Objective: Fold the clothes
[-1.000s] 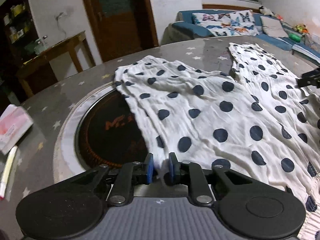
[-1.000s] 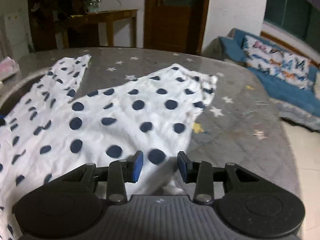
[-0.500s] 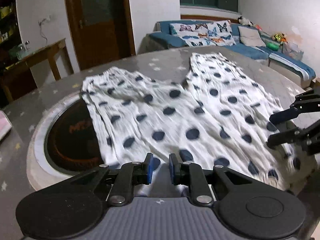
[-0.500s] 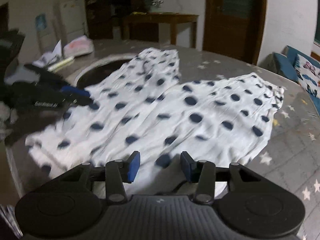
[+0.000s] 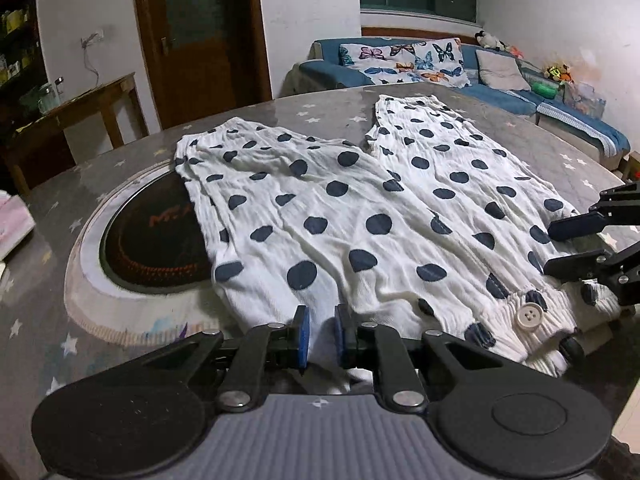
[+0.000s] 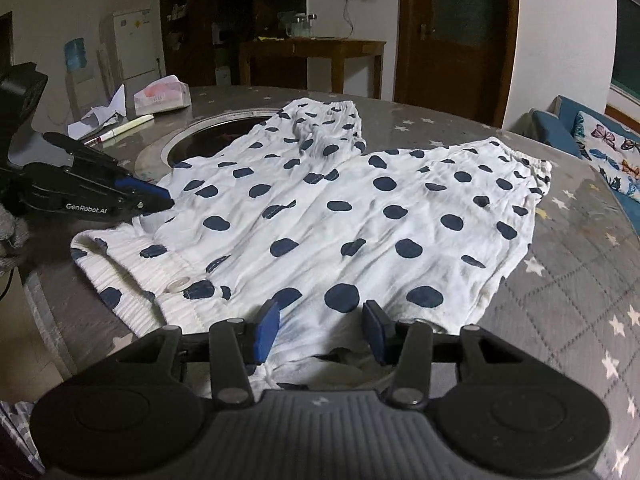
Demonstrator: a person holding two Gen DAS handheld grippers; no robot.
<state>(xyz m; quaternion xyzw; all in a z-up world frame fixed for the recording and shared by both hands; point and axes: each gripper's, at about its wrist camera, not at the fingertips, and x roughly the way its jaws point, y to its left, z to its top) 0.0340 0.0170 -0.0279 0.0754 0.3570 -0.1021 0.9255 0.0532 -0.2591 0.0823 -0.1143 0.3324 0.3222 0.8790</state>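
White trousers with dark blue dots [image 5: 360, 216] lie spread flat on the round grey table, both legs pointing away and the buttoned waistband [image 5: 528, 316] near me. They also show in the right wrist view [image 6: 360, 216]. My left gripper [image 5: 320, 336] sits at the near left edge of the cloth, its jaws narrowly apart with white cloth between them. My right gripper [image 6: 322, 330] is open over the near right edge, cloth lying under the jaws. It shows in the left wrist view [image 5: 576, 244] as well, and the left gripper shows in the right wrist view [image 6: 160, 200].
A round dark hob [image 5: 152, 236] is set in the table [image 5: 60, 320], partly under the left trouser leg. A tissue pack [image 6: 162, 96], papers and a pen [image 6: 124, 128] lie at the table's far left. A blue sofa [image 5: 440, 68] and a wooden side table [image 5: 80, 100] stand beyond.
Both grippers have drawn back towards the waistband end, and the trousers now lie spread out flat. The right gripper has come into the left wrist view.
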